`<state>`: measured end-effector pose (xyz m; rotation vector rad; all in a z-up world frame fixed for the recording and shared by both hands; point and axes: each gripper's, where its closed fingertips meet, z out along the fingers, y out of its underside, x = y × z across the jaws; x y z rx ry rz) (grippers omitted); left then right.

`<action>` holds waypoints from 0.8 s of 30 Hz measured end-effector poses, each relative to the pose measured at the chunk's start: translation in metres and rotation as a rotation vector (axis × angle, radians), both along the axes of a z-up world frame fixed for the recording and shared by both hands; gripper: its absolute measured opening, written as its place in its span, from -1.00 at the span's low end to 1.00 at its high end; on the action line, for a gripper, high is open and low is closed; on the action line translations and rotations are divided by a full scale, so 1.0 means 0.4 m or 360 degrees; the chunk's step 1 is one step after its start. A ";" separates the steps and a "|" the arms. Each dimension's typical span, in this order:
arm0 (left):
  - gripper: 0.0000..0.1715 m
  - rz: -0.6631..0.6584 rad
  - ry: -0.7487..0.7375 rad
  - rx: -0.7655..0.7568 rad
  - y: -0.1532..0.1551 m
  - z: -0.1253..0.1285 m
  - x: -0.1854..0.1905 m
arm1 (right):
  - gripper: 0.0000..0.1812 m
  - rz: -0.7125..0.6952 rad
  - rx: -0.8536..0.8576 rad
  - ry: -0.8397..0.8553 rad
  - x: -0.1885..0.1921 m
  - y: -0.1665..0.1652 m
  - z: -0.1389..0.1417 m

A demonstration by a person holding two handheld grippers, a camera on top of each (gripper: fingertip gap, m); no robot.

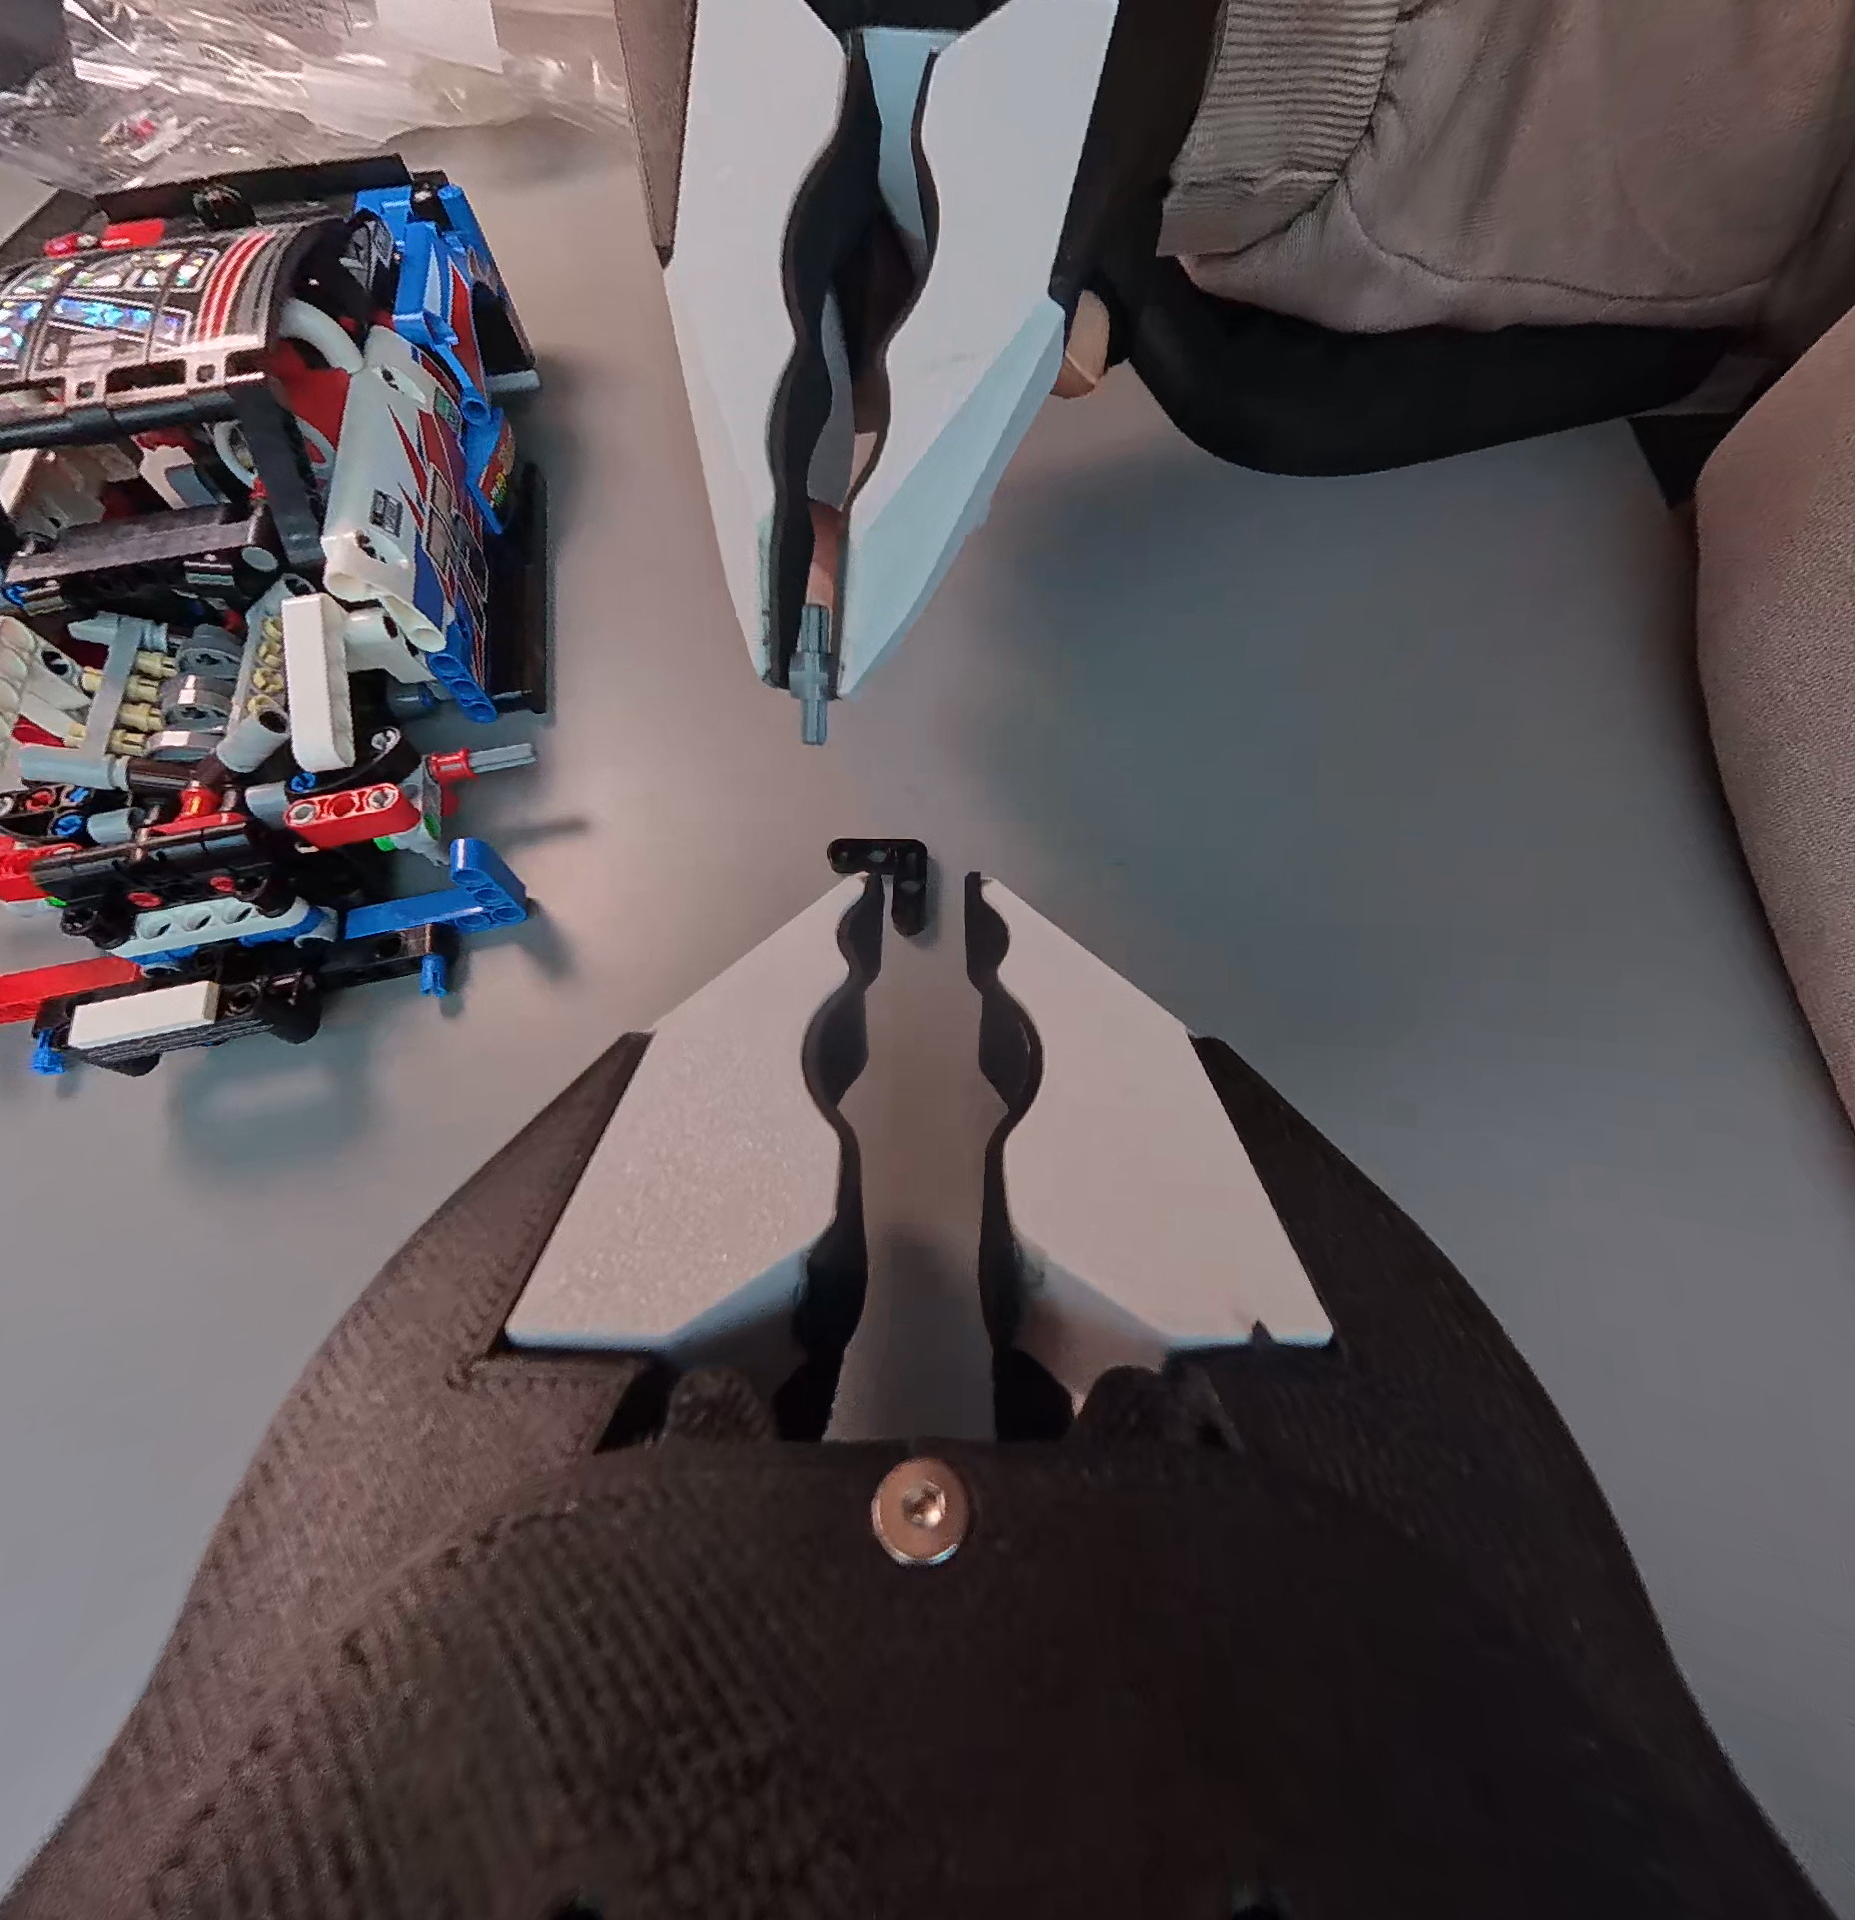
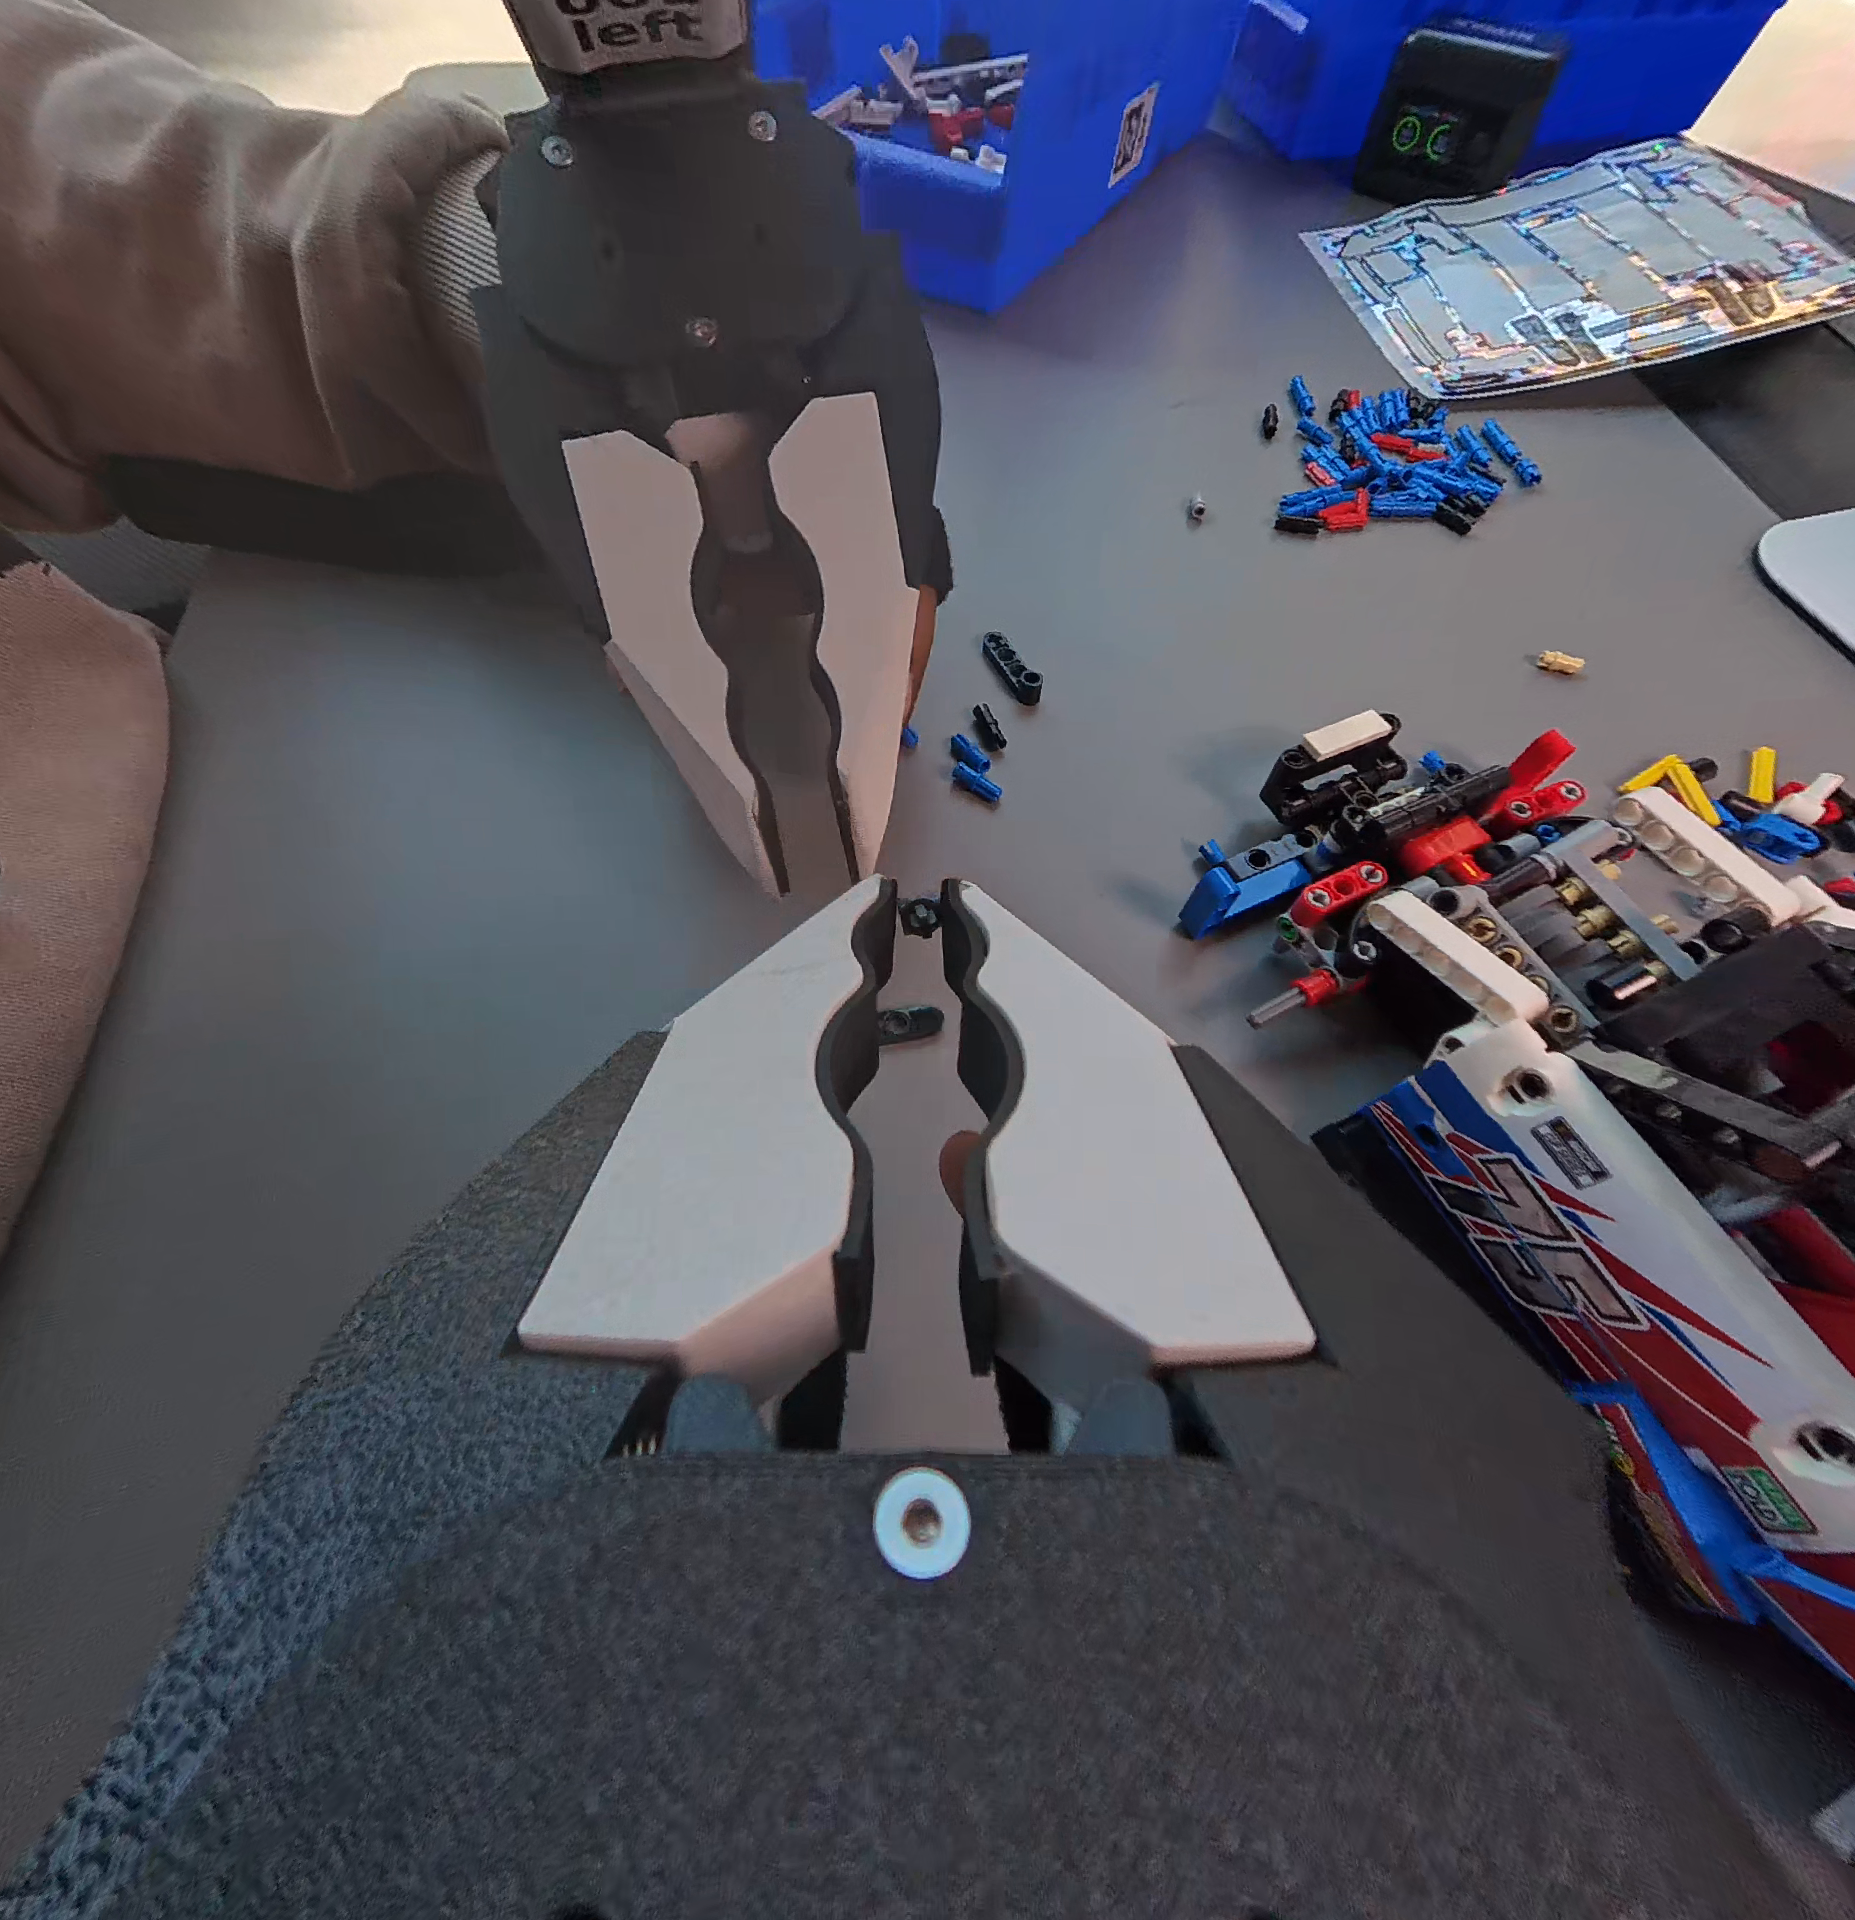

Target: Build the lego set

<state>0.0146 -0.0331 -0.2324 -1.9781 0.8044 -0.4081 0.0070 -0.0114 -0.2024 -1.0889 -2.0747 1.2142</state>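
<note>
My left gripper (image 1: pixel 918 883) is open, its tips low over the grey table (image 1: pixel 1266 779). A small black L-shaped piece (image 1: pixel 887 868) lies at those tips, touching the left fingertip and clear of the right one. My right gripper (image 2: pixel 918 902) is shut on a small grey axle pin (image 1: pixel 814 681), seen end-on in the right wrist view (image 2: pixel 918 917). In the left wrist view the right gripper (image 1: pixel 811 665) points at the L-piece from a short way off. The L-piece also shows under the right fingers (image 2: pixel 907 1021). The partly built car (image 1: pixel 258 520) lies to the left.
The car (image 2: pixel 1525 1091) lies right of the grippers. A pile of blue, red and black pins (image 2: pixel 1390 468), a sticker sheet (image 2: pixel 1588 270), a blue parts bin (image 2: pixel 954 156), a black beam (image 2: pixel 1011 670) and blue pins (image 2: pixel 973 769) lie beyond. Plastic bags (image 1: pixel 279 73) and a person's sleeve (image 1: pixel 1422 156) border the table. The gap from one gripper's tips to the other's is roughly 4 cm.
</note>
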 end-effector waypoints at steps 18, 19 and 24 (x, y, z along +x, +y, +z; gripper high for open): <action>-0.80 0.0034 0.0006 0.0107 0.016 0.027 0.016 | -0.93 0.0116 0.0001 -0.0026 0.011 -0.044 -0.023; -0.81 0.0023 0.0009 0.0109 0.014 0.027 0.021 | -0.93 0.0130 0.0008 -0.0032 0.012 -0.050 -0.027; -0.89 -0.0014 0.0060 0.0098 0.007 0.014 0.031 | -0.94 0.0169 0.0015 -0.0039 0.016 -0.069 -0.033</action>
